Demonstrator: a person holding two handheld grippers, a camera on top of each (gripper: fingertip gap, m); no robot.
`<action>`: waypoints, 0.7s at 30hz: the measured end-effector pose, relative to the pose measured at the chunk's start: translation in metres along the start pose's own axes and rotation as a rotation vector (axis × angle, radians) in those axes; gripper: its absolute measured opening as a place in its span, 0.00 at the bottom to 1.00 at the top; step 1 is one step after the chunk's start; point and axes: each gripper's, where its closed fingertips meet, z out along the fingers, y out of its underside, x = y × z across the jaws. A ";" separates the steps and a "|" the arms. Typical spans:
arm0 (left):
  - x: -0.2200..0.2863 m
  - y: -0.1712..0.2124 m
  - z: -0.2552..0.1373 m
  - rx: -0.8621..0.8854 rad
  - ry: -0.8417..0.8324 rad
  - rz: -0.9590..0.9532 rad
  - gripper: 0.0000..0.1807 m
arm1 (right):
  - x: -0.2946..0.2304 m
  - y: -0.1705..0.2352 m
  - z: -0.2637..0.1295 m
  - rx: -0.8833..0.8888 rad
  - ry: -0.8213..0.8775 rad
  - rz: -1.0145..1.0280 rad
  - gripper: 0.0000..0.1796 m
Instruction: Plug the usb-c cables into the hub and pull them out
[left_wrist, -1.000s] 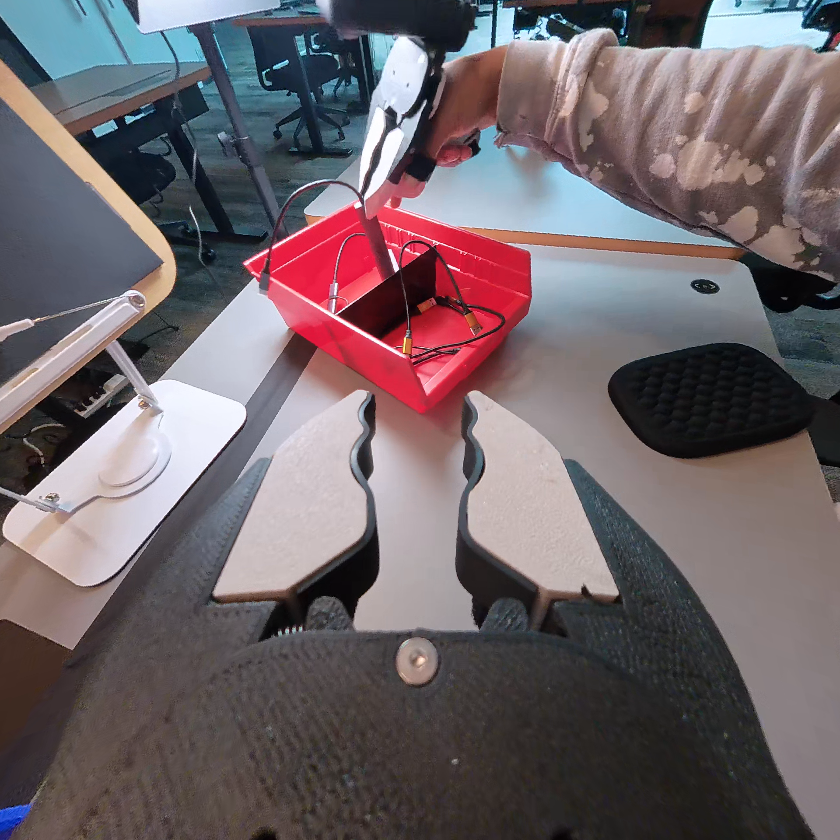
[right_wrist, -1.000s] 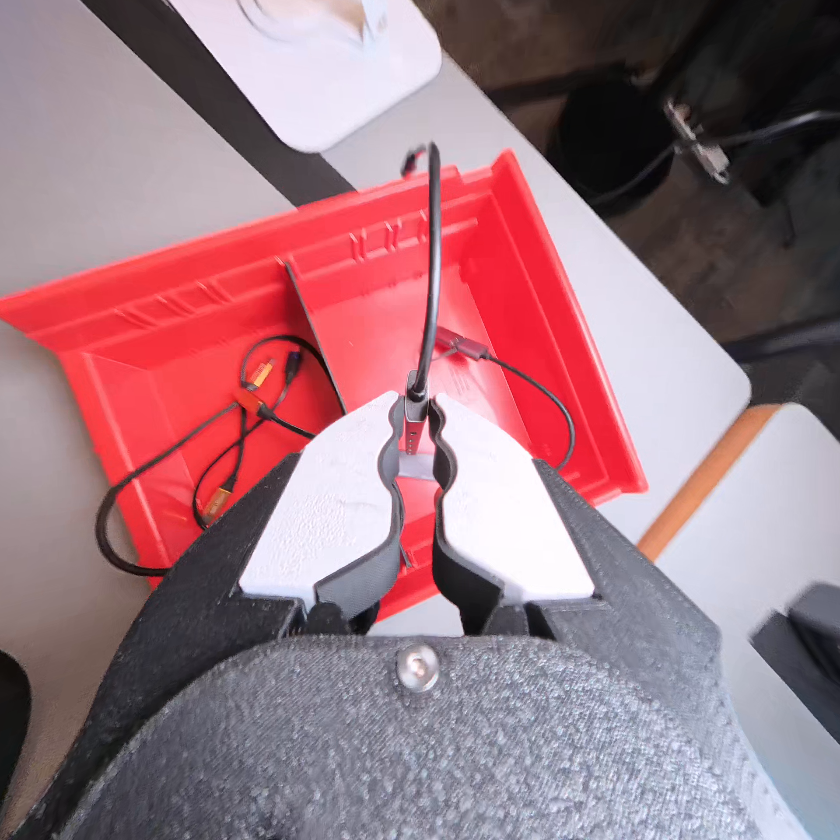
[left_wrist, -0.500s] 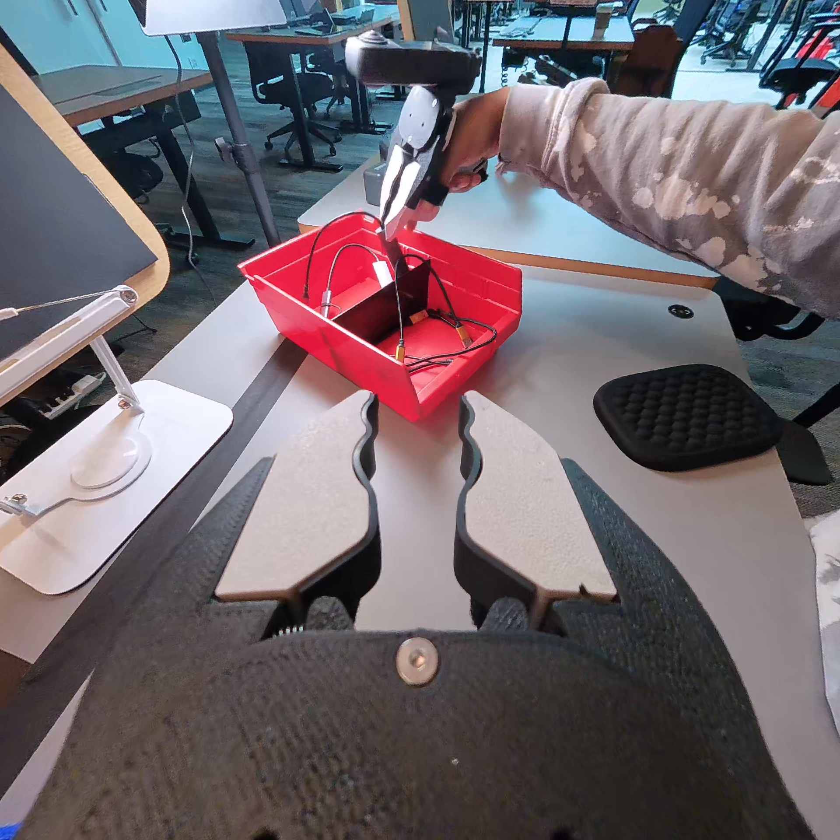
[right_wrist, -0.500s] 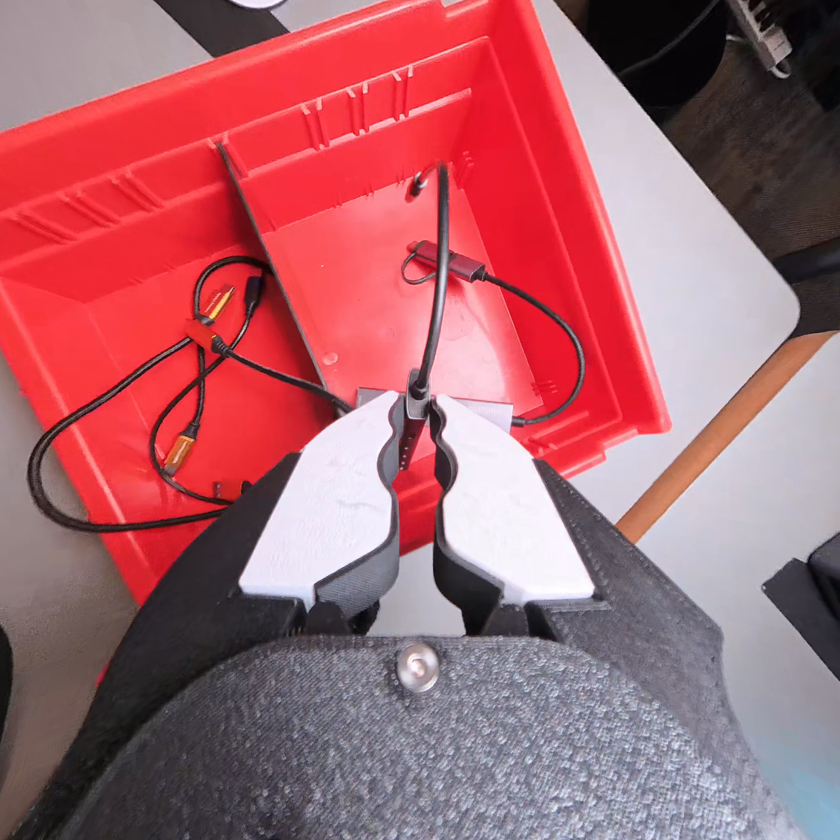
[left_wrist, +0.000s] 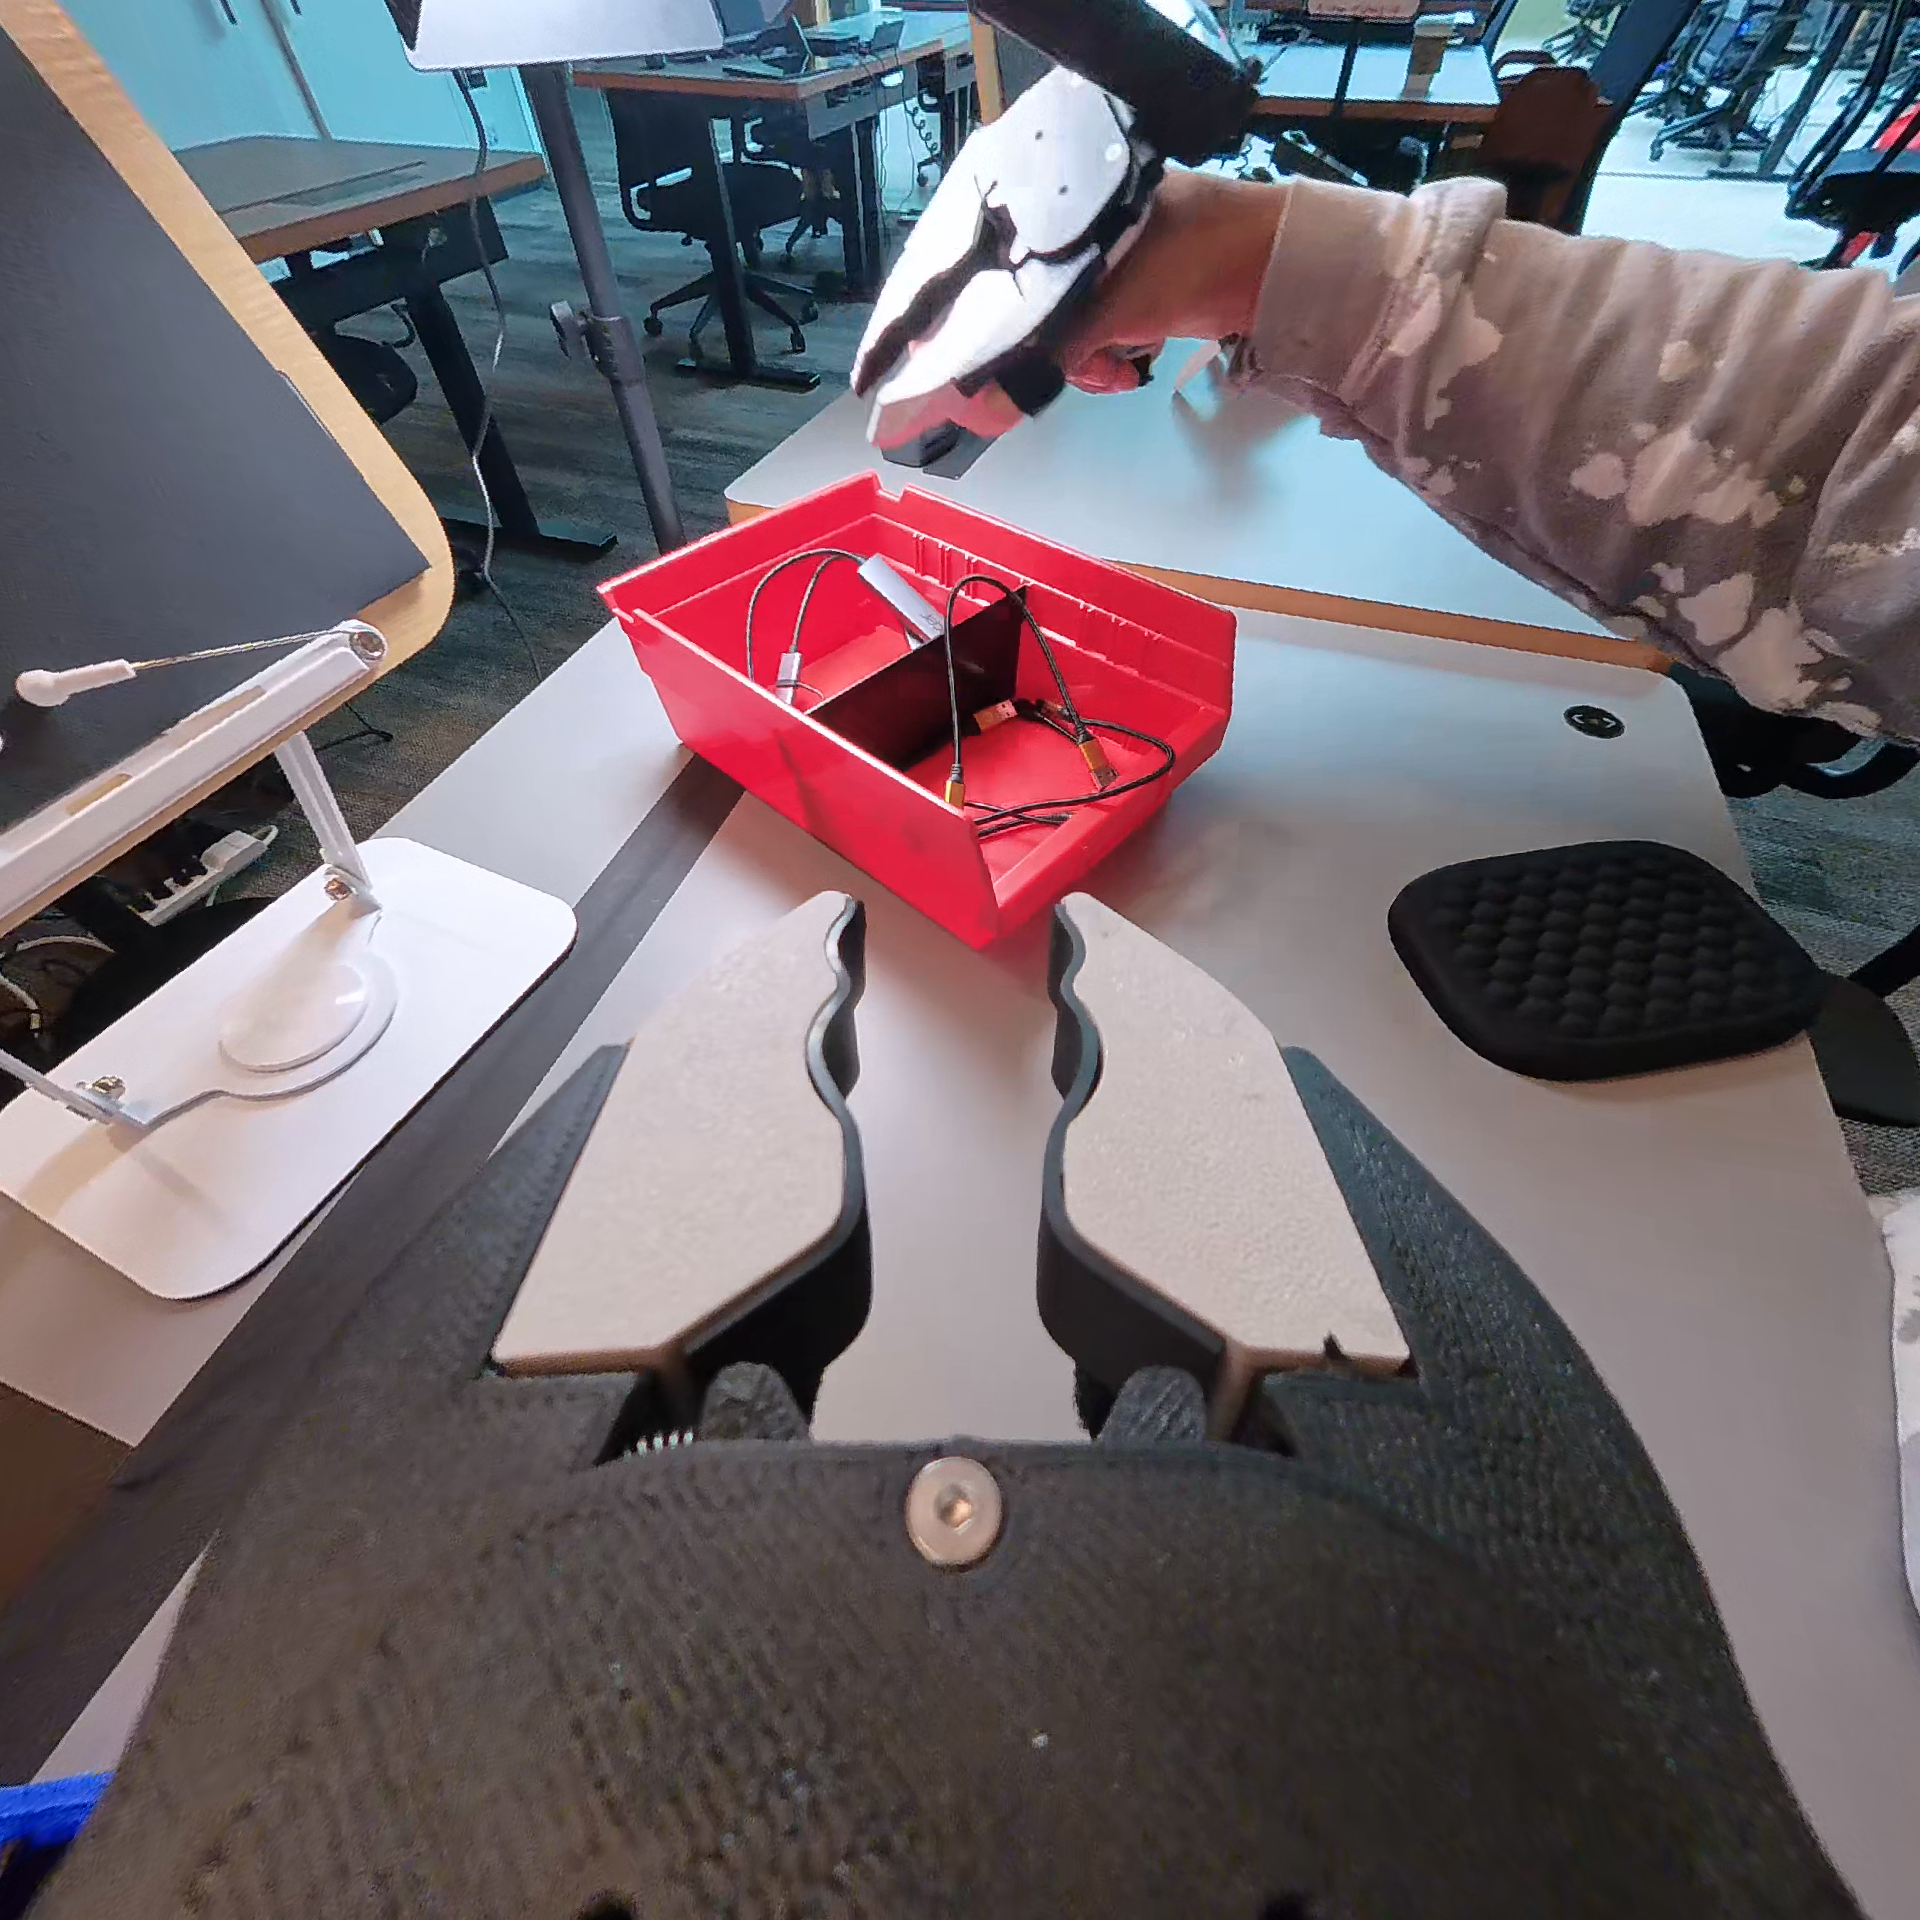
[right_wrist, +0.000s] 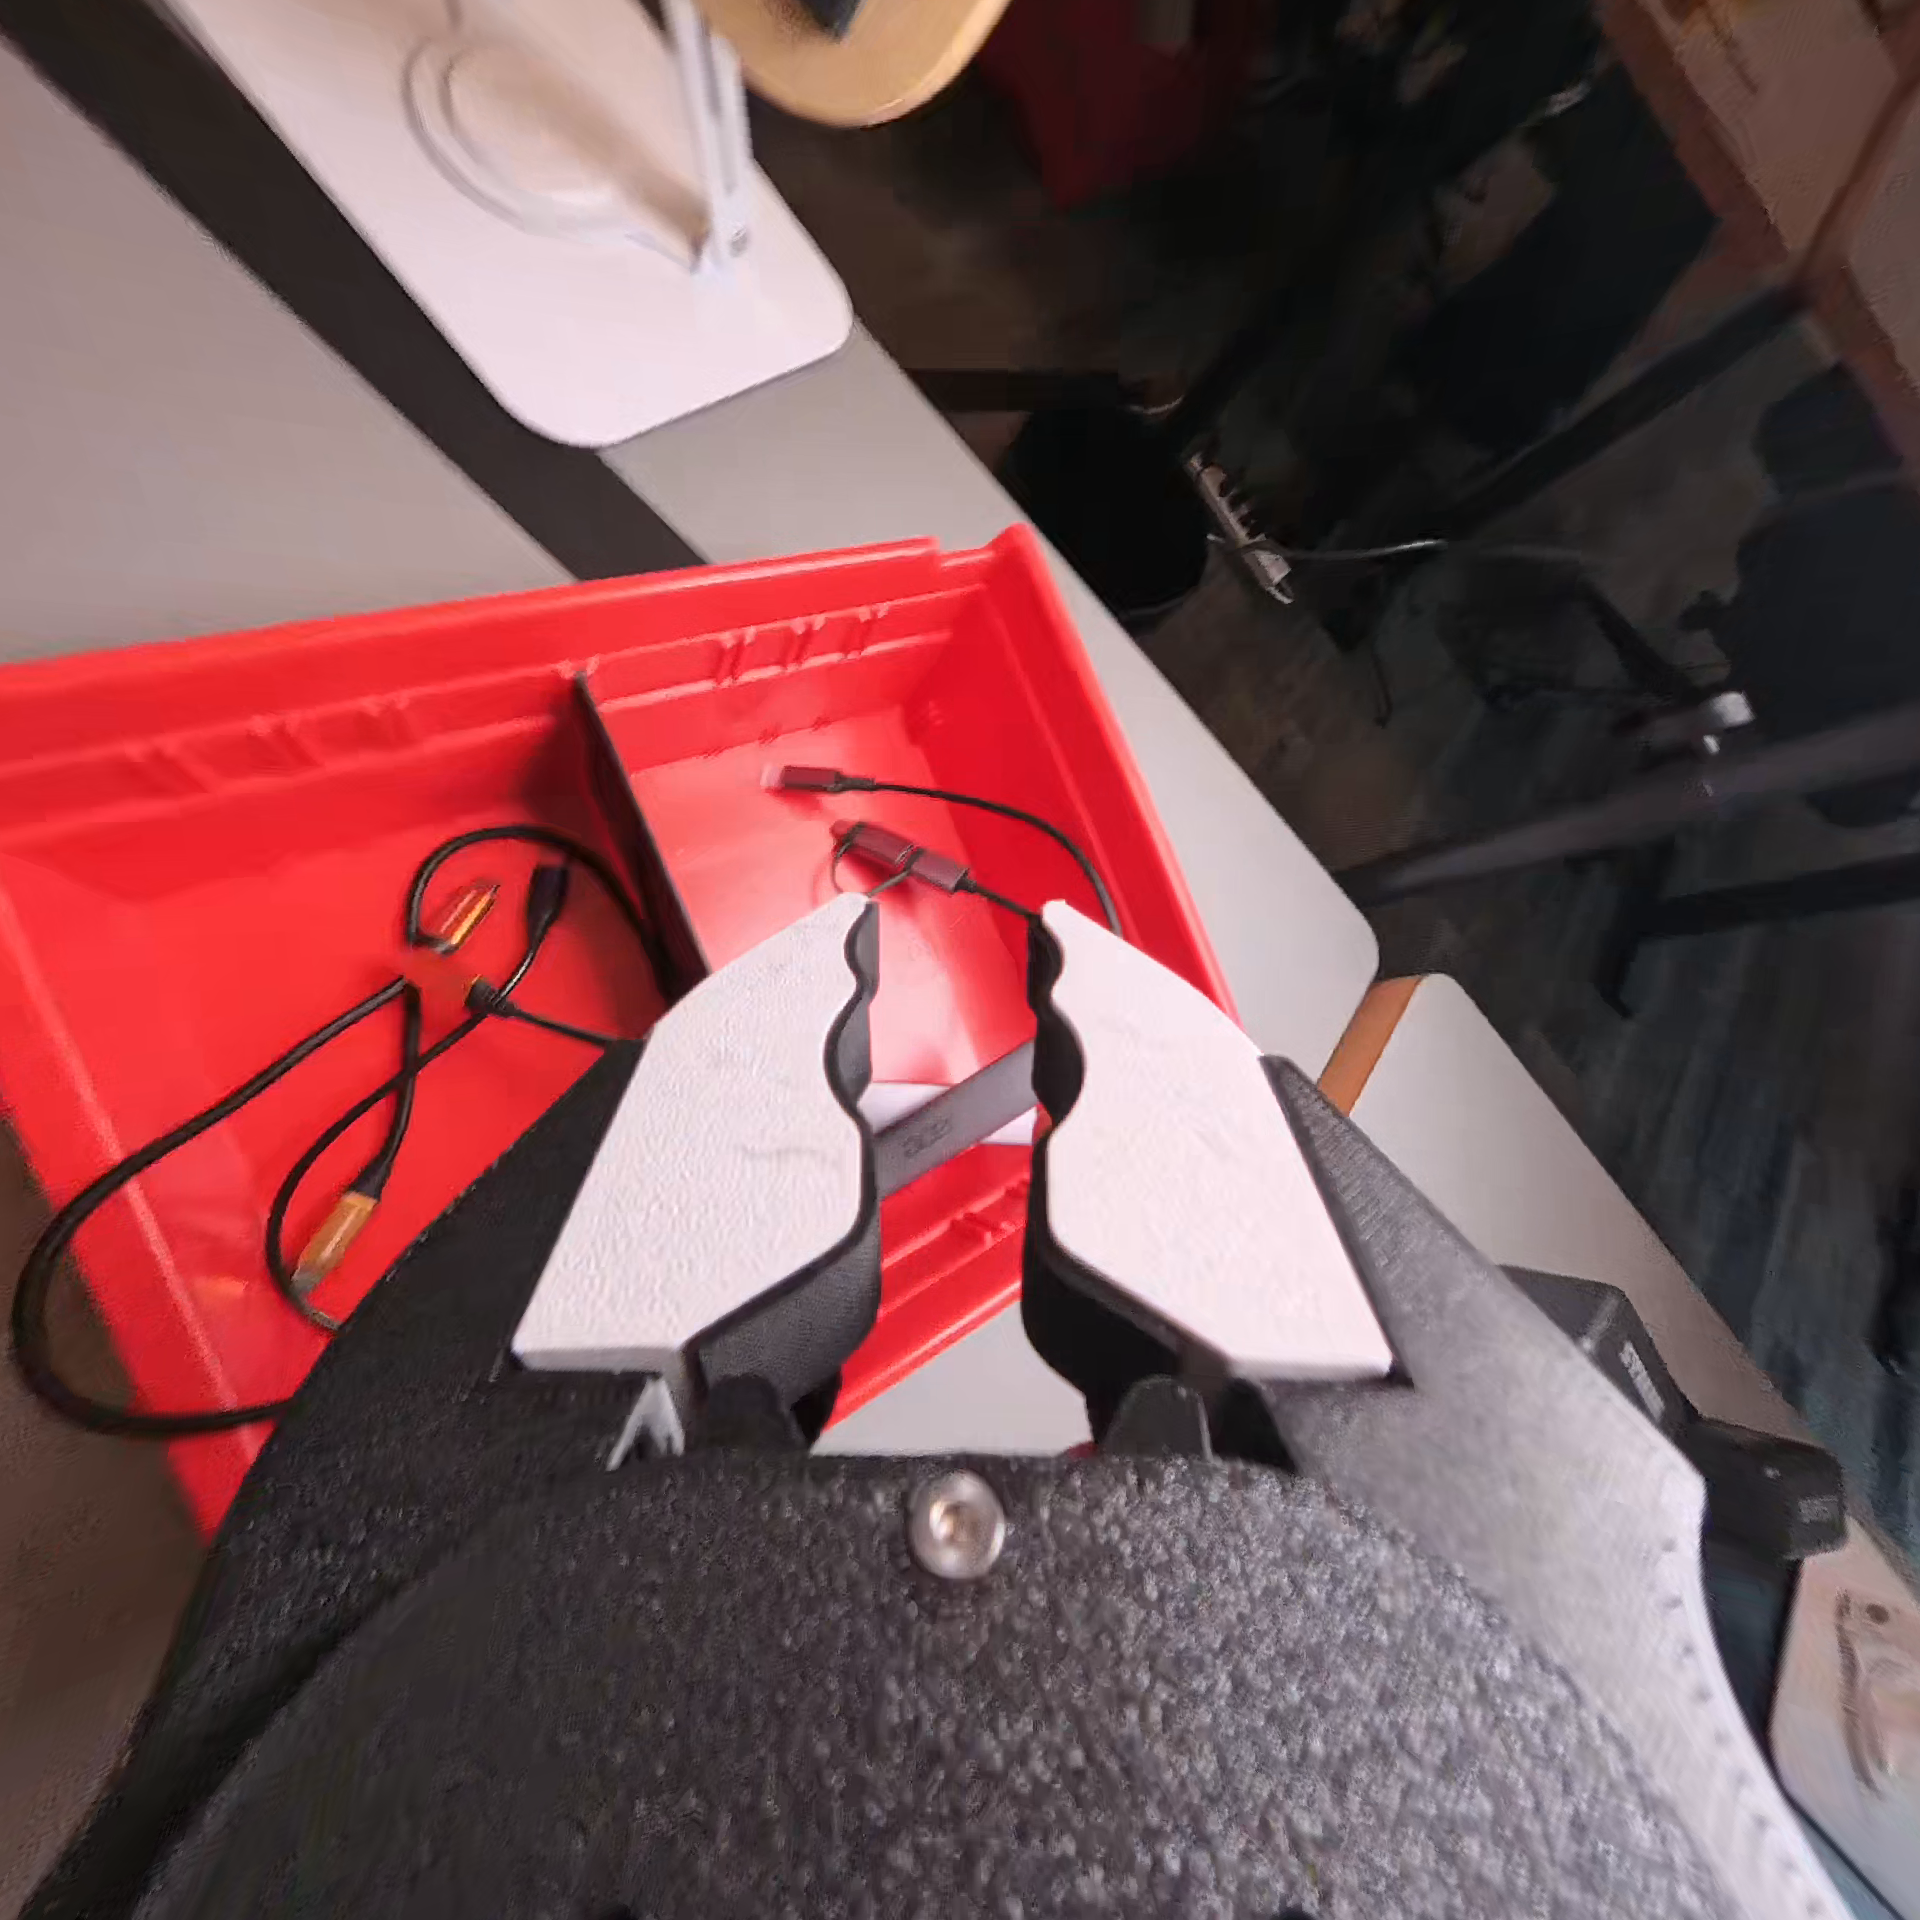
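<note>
Hub (left_wrist: 902, 601) against red bin (left_wrist: 873, 800) back rim, right gripper (right_wrist: 954, 912) open above.

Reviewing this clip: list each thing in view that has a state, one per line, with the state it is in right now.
Left gripper: open, empty, above the table.
Right gripper: open, empty, above the bin.
Hub: lying in the bin's left compartment, leaning on the divider.
Red bin: upright on the table.
Black divider: standing upright, splitting the bin in two.
Orange-tipped cables: loose in the other compartment, unplugged; one loops over the bin's edge.
</note>
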 end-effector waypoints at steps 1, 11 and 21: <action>0.001 -0.001 0.000 0.002 0.001 0.001 0.19 | -0.014 0.006 -0.001 -0.041 -0.034 -0.048 0.15; 0.016 -0.005 0.003 -0.013 0.008 0.046 0.18 | -0.037 0.106 0.038 -0.469 -0.074 -0.238 0.13; 0.005 0.001 0.004 -0.009 0.013 0.007 0.18 | -0.020 0.034 -0.010 -0.331 0.138 -0.355 0.02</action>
